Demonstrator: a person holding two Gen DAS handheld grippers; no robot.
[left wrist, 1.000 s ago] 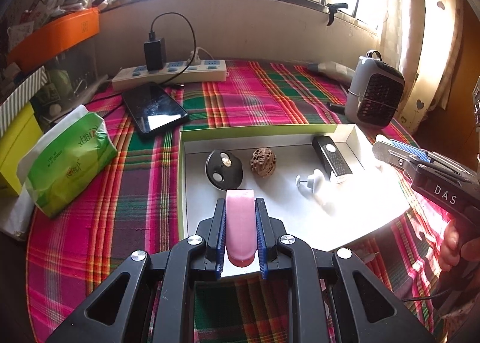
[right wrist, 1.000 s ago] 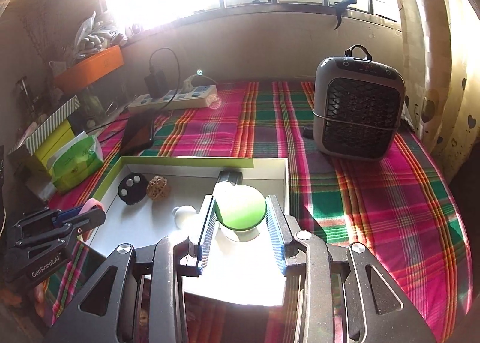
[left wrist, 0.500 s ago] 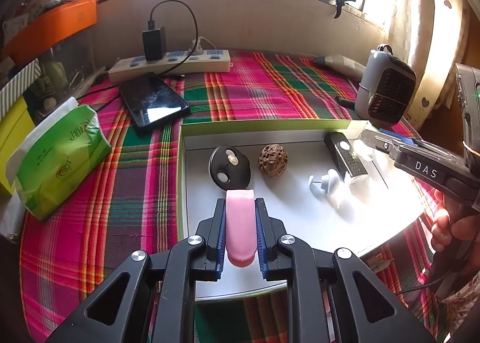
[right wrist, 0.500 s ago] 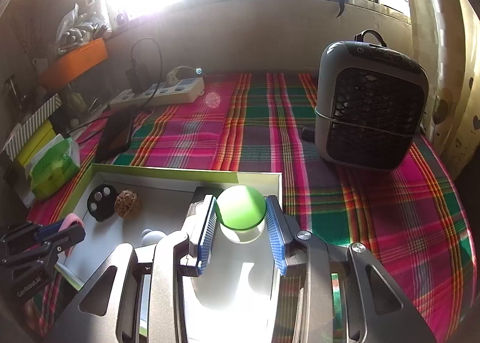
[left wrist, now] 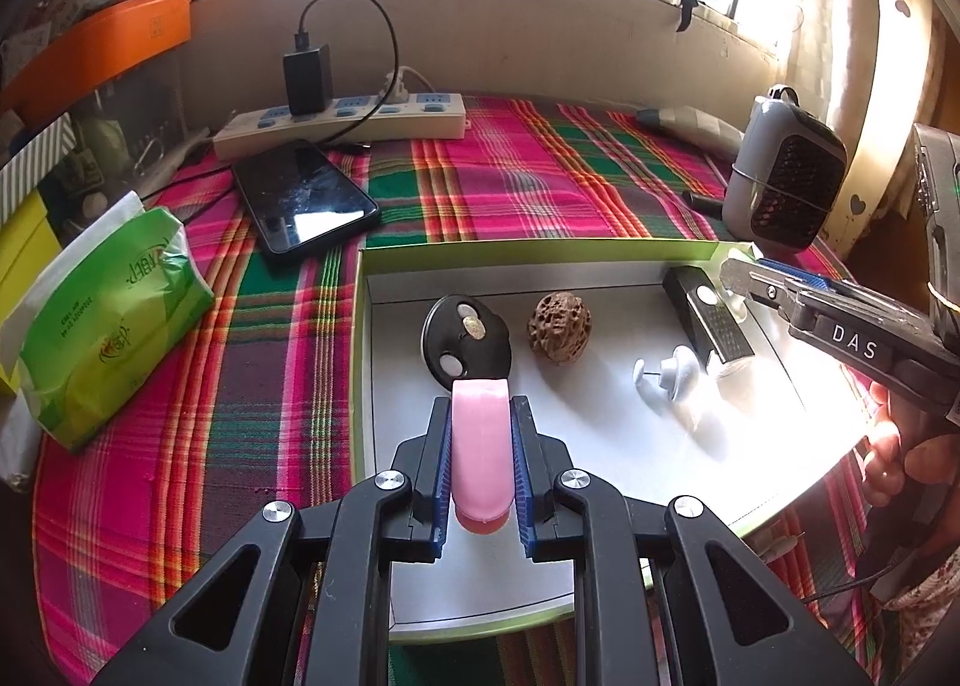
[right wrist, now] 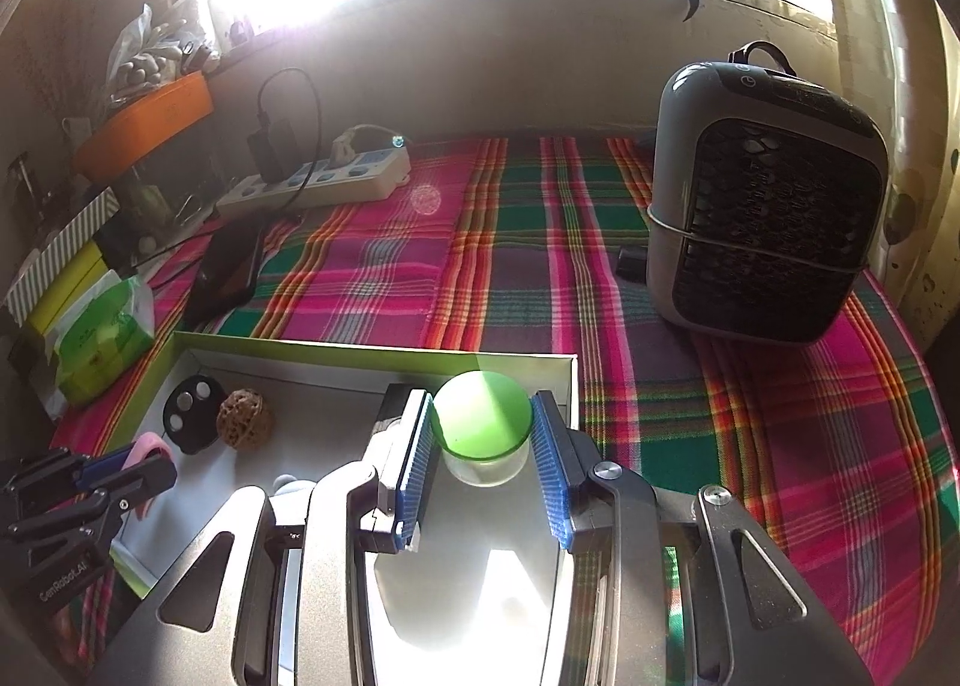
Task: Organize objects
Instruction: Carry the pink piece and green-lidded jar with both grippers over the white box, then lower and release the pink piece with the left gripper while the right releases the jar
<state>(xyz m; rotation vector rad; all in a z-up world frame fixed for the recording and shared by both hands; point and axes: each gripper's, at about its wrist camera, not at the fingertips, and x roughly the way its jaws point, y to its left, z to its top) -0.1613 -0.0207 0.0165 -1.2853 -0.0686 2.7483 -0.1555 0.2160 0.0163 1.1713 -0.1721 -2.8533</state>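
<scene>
Plaid-covered bench with tray [left wrist: 360, 326] holding four items; left tongs [left wrist: 480, 446] clenched on pink piece [left wrist: 480, 446], right tongs [right wrist: 482, 443] on green-lidded jar [right wrist: 482, 428], both unplaced.

Plaid tablecloth [left wrist: 492, 188]; power strip [left wrist: 342, 125] with black charger [left wrist: 307, 77] plugged in, phone [left wrist: 305, 204] just beside, green tissue pack [left wrist: 114, 314], grey heater [right wrist: 762, 224].

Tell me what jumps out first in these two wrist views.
Each gripper is shut on something over the white tray: the left gripper clamps a pink piece, and the right gripper clamps a green-lidded jar near the tray's far right corner. Beyond that, the loud pink-and-green plaid cloth and the grey heater at right stand out.
</scene>
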